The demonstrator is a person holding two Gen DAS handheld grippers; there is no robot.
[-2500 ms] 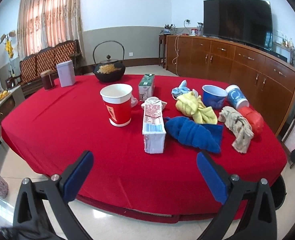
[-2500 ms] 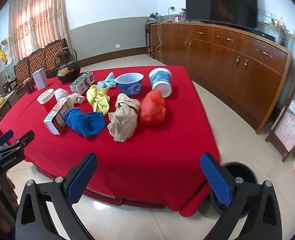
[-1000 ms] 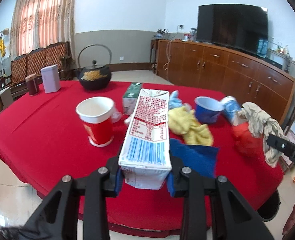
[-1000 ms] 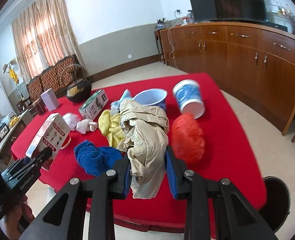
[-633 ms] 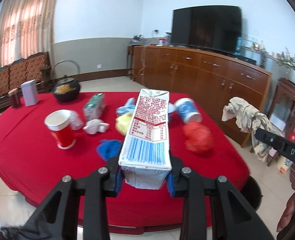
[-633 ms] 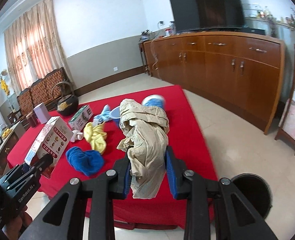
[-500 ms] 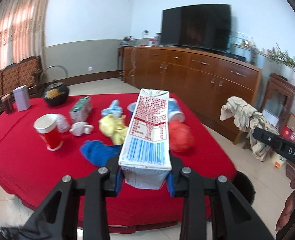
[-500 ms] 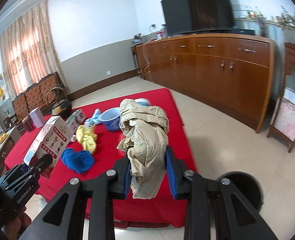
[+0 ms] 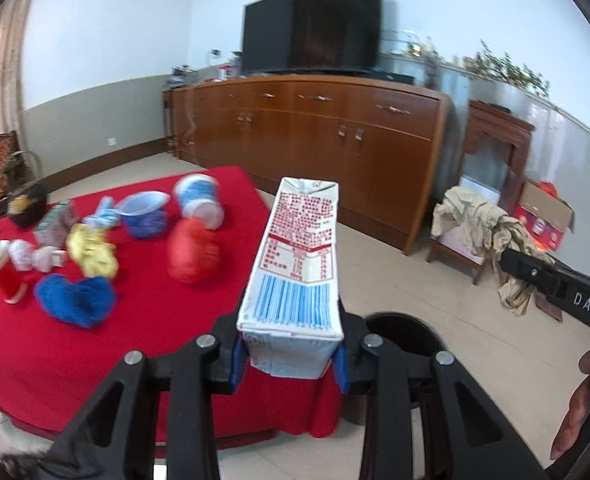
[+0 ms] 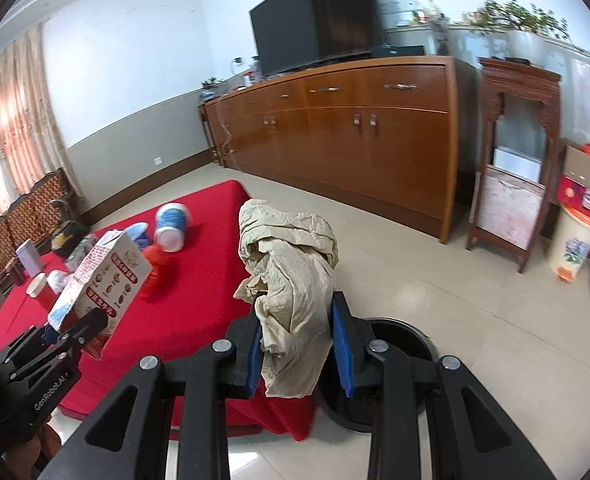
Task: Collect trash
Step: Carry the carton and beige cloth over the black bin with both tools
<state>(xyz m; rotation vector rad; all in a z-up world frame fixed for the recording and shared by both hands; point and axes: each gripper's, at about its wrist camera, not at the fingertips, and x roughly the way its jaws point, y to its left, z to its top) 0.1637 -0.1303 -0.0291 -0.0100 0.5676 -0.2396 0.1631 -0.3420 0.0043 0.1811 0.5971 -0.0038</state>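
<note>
Both grippers are built alike: black plastic frames with triangular cut-outs and round silver screw heads at the joints. The left gripper has blue pads on the inner faces of its fingers, as does the right gripper. White lettering runs along the side of each black body, "DAS" on the right one and "GenRobot.AI" on the left.

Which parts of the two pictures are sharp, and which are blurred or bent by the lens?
Left wrist view: the milk carton in the left gripper is sharp, while the red bag and blue cloth on the table smear. Right wrist view: the beige cloth is crisp; the cabinet bows in the fisheye.
</note>
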